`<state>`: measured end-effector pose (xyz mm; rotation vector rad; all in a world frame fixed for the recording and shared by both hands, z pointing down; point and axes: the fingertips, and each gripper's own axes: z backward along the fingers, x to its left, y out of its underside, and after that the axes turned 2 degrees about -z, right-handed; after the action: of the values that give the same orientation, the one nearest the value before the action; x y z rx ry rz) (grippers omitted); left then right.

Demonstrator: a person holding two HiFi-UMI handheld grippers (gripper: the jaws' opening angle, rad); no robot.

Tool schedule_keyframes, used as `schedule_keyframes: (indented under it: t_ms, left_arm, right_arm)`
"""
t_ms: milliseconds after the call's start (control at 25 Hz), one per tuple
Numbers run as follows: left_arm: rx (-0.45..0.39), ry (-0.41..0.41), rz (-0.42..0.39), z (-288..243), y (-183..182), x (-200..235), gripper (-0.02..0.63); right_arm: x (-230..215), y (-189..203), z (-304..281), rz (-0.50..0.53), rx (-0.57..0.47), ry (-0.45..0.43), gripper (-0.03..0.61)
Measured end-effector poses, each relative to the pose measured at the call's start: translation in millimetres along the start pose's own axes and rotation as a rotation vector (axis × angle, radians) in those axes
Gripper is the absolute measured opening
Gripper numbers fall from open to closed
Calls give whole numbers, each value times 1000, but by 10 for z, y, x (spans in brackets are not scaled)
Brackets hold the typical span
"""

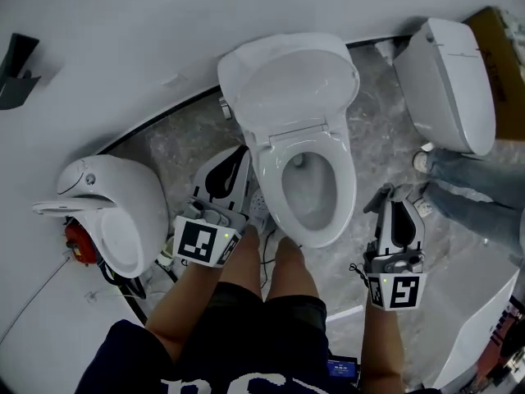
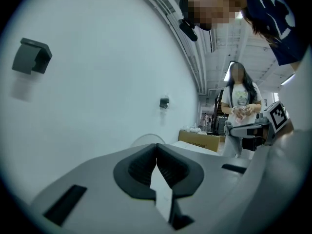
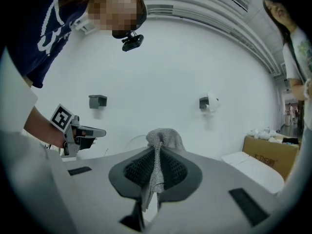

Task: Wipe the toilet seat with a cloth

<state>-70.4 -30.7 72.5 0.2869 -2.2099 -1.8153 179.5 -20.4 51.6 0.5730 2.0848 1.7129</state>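
The white toilet stands in the middle of the head view with its lid (image 1: 289, 80) raised and its seat (image 1: 336, 189) down over the bowl. My right gripper (image 1: 385, 195) hangs to the right of the seat, shut on a grey knitted cloth (image 3: 163, 136) that bunches above the jaws and trails down between them (image 3: 157, 150). My left gripper (image 1: 236, 161) is left of the bowl, beside the seat. Its jaws meet with nothing between them (image 2: 156, 147). Neither gripper touches the seat.
A second white toilet (image 1: 447, 76) stands at the upper right beside a cardboard box (image 1: 502, 48). A round white fixture (image 1: 111, 212) with a red object (image 1: 79, 241) is at the left. A person in jeans (image 1: 467, 195) stands close on the right. My own legs (image 1: 271, 277) are against the bowl's front.
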Motion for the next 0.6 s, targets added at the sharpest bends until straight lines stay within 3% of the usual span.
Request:
schedule_keyframes:
  t_ms: [280, 600]
  left_arm:
    - [-41, 15, -34, 288, -824, -186, 20]
    - [-51, 45, -35, 692, -1307, -444, 20]
  right_arm:
    - [125, -950, 279, 34, -100, -7, 44]
    - [260, -1553, 600, 53, -153, 14, 43]
